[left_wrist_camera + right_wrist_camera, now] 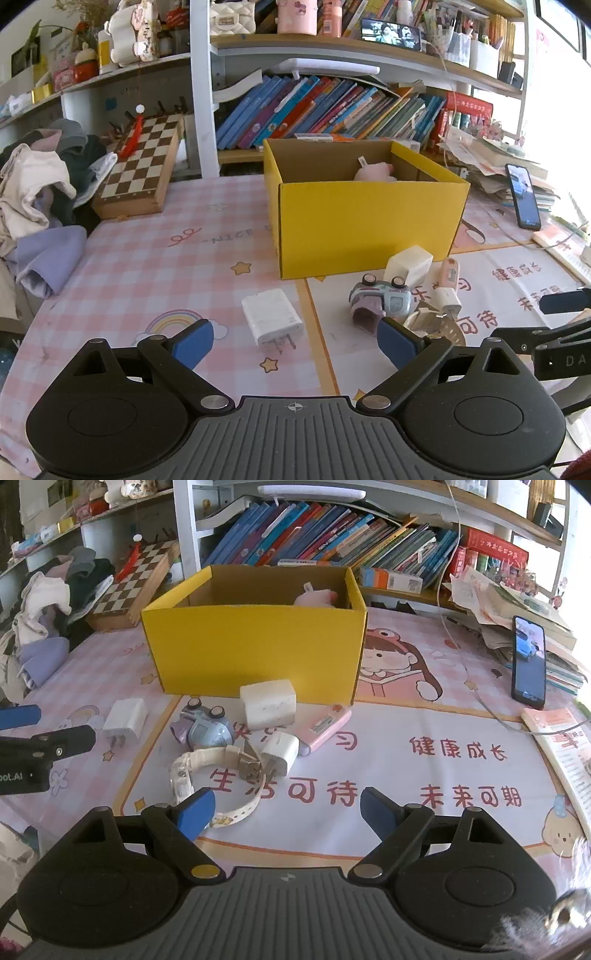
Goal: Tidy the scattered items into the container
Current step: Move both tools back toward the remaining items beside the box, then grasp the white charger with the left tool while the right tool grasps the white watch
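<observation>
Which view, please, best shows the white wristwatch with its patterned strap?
The right wrist view: the white wristwatch lies fully visible, strap curling past the left fingertip. In the left wrist view, only its buckle end peeks past the right finger.

A table under a pink-checked, cartoon-printed plastic cloth (406,716) carries an open yellow cardboard box (255,646) at upper centre. In front of it, mid-frame, lie a white plug charger (125,718), an upturned purple-and-grey toy car (205,729), a cream block-shaped adapter (267,703), a pink power bank (325,727), a small white plug (279,753) and a white strap watch (207,775). At upper left sit a wooden chessboard case (129,590) and heaped clothes (44,627); a black phone (529,661) stands propped at right against stacked papers (517,605).
</observation>
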`<state>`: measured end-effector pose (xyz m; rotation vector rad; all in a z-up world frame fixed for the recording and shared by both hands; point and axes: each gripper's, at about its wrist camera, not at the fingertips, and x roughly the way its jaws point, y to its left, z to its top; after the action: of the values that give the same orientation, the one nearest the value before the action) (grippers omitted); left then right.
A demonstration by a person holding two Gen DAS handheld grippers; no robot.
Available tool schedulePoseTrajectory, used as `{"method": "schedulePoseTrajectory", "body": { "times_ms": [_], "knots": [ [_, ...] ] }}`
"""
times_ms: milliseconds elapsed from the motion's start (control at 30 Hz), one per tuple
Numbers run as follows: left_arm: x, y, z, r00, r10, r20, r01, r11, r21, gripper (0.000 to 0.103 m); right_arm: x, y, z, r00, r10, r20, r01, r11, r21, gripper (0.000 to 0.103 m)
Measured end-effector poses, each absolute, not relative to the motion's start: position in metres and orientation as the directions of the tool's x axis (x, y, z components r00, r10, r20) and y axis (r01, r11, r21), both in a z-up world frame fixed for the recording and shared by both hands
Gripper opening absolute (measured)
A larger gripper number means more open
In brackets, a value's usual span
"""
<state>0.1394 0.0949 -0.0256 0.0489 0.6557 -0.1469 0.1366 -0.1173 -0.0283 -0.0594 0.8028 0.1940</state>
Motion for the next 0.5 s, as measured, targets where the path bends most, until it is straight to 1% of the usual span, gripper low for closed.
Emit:
{"method": "schedulePoseTrajectory", "body": {
  "times_ms": [67,133,233,367,467,500],
  "knots": [
    [0.140,0.094,-0.027,0.779,-0.122,-0.615,0.155,0.988,0.001,0.096,0.137,-0.117,-0.029,0.673,0.156,-0.723,-0.200,0.980,0.026,0.085],
    [0.140,0.094,-0.028,0.775,-0.121,-0.620,0.158,0.988,0.005,0.091,0.138,-0.116,-0.030,0.669,0.162,-0.725,-0.207,0.978,0.028,0.085],
    [0.142,0.095,-0.029,0.772,-0.117,-0.625,0.151,0.989,0.001,0.091,0.140,-0.112,-0.030,0.662,0.181,-0.728,-0.233,0.972,0.030,0.085],
    [0.145,0.095,-0.031,0.772,-0.109,-0.626,0.144,0.989,0.007,0.090,0.142,-0.101,-0.030,0.639,0.253,-0.726,-0.323,0.945,0.045,0.085],
    [0.150,0.095,-0.033,0.768,-0.092,-0.634,0.135,0.991,0.020,0.088,0.144,-0.088,-0.033,0.610,0.304,-0.732,-0.405,0.913,0.042,0.077],
    [0.152,0.095,-0.034,0.766,-0.087,-0.637,0.131,0.991,0.023,0.088,0.145,-0.084,-0.035,0.598,0.313,-0.738,-0.426,0.904,0.039,0.071]
  ]
}}
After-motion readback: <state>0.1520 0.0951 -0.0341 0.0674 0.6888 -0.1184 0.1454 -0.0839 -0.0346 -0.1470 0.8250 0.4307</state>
